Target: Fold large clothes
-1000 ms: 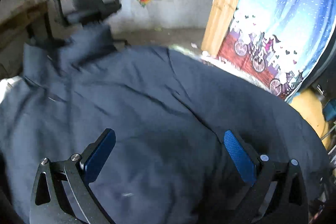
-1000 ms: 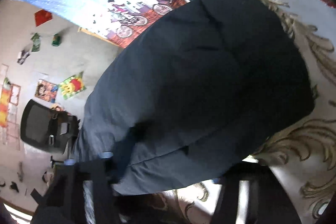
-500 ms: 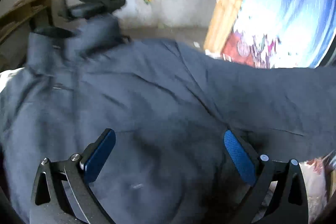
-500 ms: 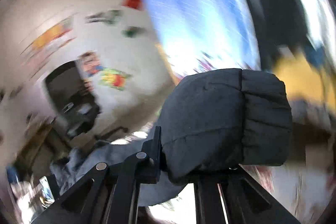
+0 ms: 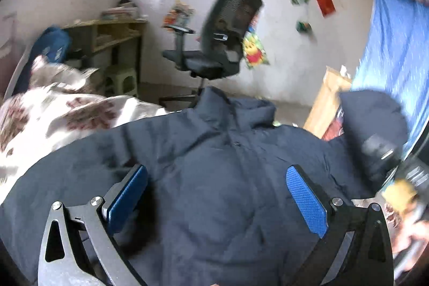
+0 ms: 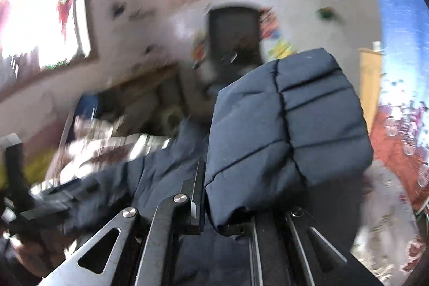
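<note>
Sleeve [image 6: 289, 125] lifted higher, pinched in right hand-held gripper [image 6: 228, 216]

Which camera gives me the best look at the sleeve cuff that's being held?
The right wrist view. The quilted cuff fills the frame there, clamped between the right gripper's jaws, stitching visible. The left wrist view shows the same cuff only as a dark, blurred bulge at the right edge, beyond the navy jacket's spread-out body.

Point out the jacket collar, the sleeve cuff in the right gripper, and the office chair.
jacket collar [image 5: 214, 103]: left wrist view, raised neck fold.
sleeve cuff [image 6: 289, 130]: right wrist view, quilted end panel.
office chair [image 5: 233, 15]: left wrist view, mesh backrest.
</note>
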Available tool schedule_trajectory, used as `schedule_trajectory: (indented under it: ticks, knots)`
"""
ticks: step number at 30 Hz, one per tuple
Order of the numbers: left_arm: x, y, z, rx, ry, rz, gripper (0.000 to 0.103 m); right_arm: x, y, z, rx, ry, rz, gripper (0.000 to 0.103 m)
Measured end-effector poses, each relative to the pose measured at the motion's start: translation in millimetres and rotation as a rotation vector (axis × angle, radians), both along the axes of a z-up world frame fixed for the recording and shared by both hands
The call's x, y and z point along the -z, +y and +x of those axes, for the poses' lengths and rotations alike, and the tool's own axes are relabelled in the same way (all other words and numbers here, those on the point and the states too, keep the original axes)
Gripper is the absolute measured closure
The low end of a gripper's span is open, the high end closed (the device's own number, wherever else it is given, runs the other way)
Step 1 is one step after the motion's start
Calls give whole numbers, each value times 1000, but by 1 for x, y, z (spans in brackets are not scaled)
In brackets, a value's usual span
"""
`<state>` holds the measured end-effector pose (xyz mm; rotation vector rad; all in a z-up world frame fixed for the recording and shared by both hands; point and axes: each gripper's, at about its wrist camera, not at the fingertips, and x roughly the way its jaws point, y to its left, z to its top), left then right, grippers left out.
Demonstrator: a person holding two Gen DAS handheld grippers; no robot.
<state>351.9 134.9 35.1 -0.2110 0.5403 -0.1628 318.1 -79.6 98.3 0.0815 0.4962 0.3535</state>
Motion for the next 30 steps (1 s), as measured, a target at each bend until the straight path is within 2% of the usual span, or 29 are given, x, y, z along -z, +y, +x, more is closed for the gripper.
schedule_trajectory:
  ticks: [3, 5, 7, 8, 9, 10, 11, 14, 18, 22, 25, 27, 28, 29, 30]
  knots:
    - [1, 30, -13, -37, 19, -74, 1, 28, 47, 11, -84, 79, -82, 94]
    - [2, 46, -22, -51, 45, -104, 1, 45, 64, 13, -120, 120, -129, 93]
    - [5, 57, -24, -56, 77, -124, 1, 69, 91, 13, -166, 202, -199, 82]
    - [7, 61, -27, -58, 91, -135, 1, 80, 98, 13, -181, 244, -221, 65]
    - [11, 61, -27, -55, 104, -146, 1, 89, 106, 14, -193, 281, -238, 35]
    - [15, 63, -26, -45, 122, -167, 1, 97, 106, 11, -198, 301, -246, 22]
    - [19, 63, -29, -39, 132, -180, 1, 104, 104, 7, -211, 315, -247, 14]
    - [34, 61, -28, -21, 175, -203, 1, 112, 98, -7, -270, 342, -235, 14]
    - [56, 45, -14, 6, 265, -167, 1, 103, 66, -24, -271, 303, -189, 14]
    - [66, 23, 5, 80, 320, -144, 1, 83, 19, -30, -171, 228, -157, 13]
    - [85, 0, 28, 151, 452, -146, 2, 70, -12, -29, -78, 177, -148, 12]
    - [96, -6, 37, 156, 512, -159, 3, 66, -28, -27, -18, 148, -156, 9]
    - [101, -7, 39, 136, 531, -155, 5, 66, -35, -26, 6, 142, -156, 9]
    - [101, -7, 39, 107, 529, -143, 14, 67, -40, -25, 23, 141, -152, 9]
    - [101, -8, 38, 89, 523, -132, 33, 68, -49, -24, 51, 144, -127, 9]
